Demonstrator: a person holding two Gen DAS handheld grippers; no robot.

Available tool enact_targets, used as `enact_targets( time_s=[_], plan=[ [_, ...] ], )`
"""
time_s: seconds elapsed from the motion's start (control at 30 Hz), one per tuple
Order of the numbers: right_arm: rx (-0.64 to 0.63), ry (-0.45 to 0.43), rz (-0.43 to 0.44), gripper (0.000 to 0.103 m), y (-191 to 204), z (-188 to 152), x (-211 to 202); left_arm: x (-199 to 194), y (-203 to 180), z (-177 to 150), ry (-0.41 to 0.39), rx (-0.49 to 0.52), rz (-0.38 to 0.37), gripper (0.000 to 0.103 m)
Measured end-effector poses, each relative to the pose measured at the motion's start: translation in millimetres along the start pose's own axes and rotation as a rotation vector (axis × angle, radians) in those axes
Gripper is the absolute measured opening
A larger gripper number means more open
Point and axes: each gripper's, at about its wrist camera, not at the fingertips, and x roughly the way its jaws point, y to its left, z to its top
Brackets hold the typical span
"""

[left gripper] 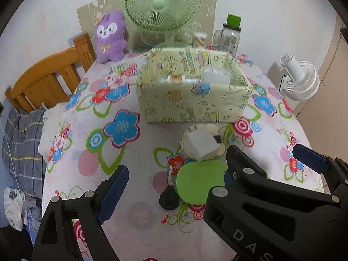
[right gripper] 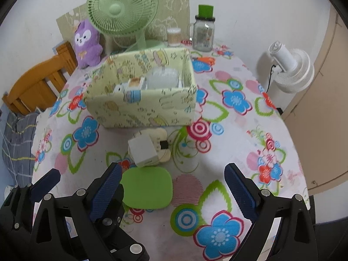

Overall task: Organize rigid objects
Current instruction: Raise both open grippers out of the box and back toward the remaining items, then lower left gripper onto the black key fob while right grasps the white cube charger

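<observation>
A white charger cube [left gripper: 201, 143] [right gripper: 143, 150] lies on a cream flower-shaped piece just in front of the yellow-green patterned box [left gripper: 191, 106] [right gripper: 141, 111]. The box holds a clear plastic container [left gripper: 217, 76] and small bottles. Nearer me lie a flat green rounded lid [left gripper: 200, 180] [right gripper: 146, 187] and a black-headed key [left gripper: 168, 199] touching the lid's left edge. My left gripper [left gripper: 176, 165] hangs open above the lid and key, holding nothing. My right gripper [right gripper: 173, 167] is open and empty just right of the lid. The two grippers sit close side by side.
At the back of the floral tablecloth [left gripper: 121, 156] stand a green desk fan [left gripper: 162, 10], a purple plush [left gripper: 111, 37], a cotton-swab tub [left gripper: 200, 39] and a glass jar with a green cap [left gripper: 228, 37]. A wooden headboard [left gripper: 47, 80] is left, a white fan [left gripper: 300, 80] right.
</observation>
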Motion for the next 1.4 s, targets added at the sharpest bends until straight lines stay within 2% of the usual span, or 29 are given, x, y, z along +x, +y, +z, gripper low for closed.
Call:
enact_targets(
  time_s=[0.33, 0.6, 0.77, 0.97, 1.07, 1.1, 1.2, 1.4],
  plan=[
    [-0.037, 0.065, 0.045, 0.095, 12, -19, 37, 29, 12, -21, 0.059, -0.032, 0.02, 0.091],
    [-0.062, 0.082, 0.068, 0.095, 21, -31, 56, 45, 23, -35, 0.091, -0.057, 0.04, 0.091],
    [-0.036, 0.086, 0.075, 0.095, 21, -40, 65, 52, 24, -42, 0.107, -0.053, 0.034, 0.091],
    [-0.047, 0.096, 0.068, 0.095, 22, -45, 74, 64, 25, -47, 0.133, -0.057, 0.035, 0.086],
    [-0.028, 0.099, 0.073, 0.095, 19, -46, 77, 65, 24, -47, 0.115, -0.05, 0.036, 0.084],
    [-0.024, 0.1, 0.072, 0.095, 18, -46, 78, 65, 22, -47, 0.109, -0.041, 0.035, 0.08],
    [-0.014, 0.097, 0.069, 0.095, 15, -44, 81, 64, 18, -45, 0.103, -0.027, 0.018, 0.073],
    [-0.017, 0.111, 0.066, 0.095, 14, -46, 81, 62, 26, -51, 0.139, -0.062, -0.022, 0.071]
  ],
)
